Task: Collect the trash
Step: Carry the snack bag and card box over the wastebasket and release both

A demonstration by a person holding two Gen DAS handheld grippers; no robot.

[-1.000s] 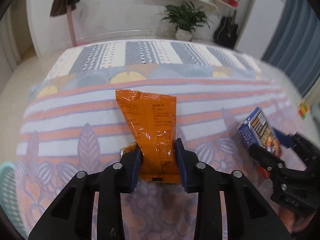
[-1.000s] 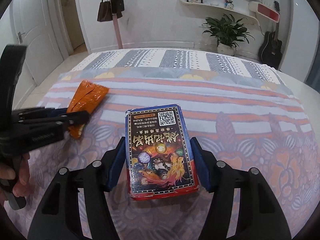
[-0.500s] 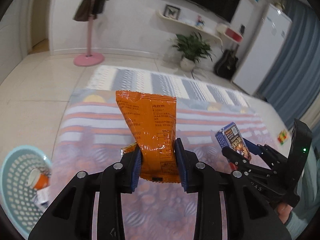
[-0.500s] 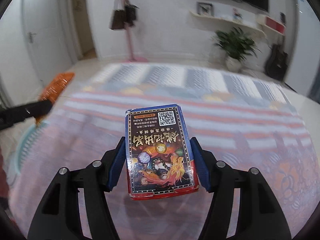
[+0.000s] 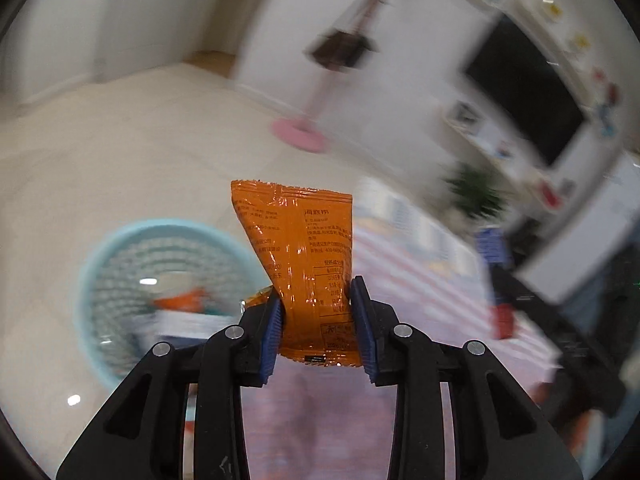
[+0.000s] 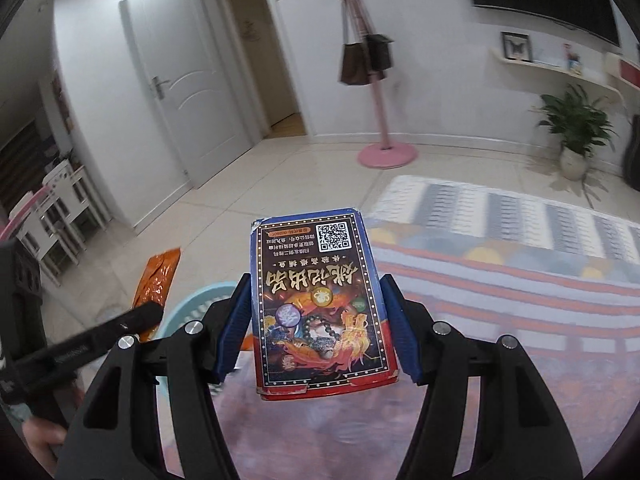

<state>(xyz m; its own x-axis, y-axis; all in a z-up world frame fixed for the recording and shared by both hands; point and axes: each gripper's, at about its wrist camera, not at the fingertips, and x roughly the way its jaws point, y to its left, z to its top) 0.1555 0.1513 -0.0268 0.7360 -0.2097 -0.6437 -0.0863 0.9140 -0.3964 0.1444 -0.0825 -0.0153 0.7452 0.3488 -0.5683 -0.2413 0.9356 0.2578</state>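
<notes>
Both grippers have swung off the rug toward the basket point(image 5: 132, 240), now in view. Left gripper point(image 5: 318, 312) grips the orange packet point(image 5: 304, 264), its jaws easing open though the pads still press it. Basket contents are blurred, possibly a cup. Right gripper point(image 6: 316, 320) clamps the card box point(image 6: 320, 300), hiding most of the basket behind.

Right tongs point(image 6: 316, 320) clamp a printed box point(image 6: 320, 300) above the striped mat point(image 6: 520, 280).
</notes>
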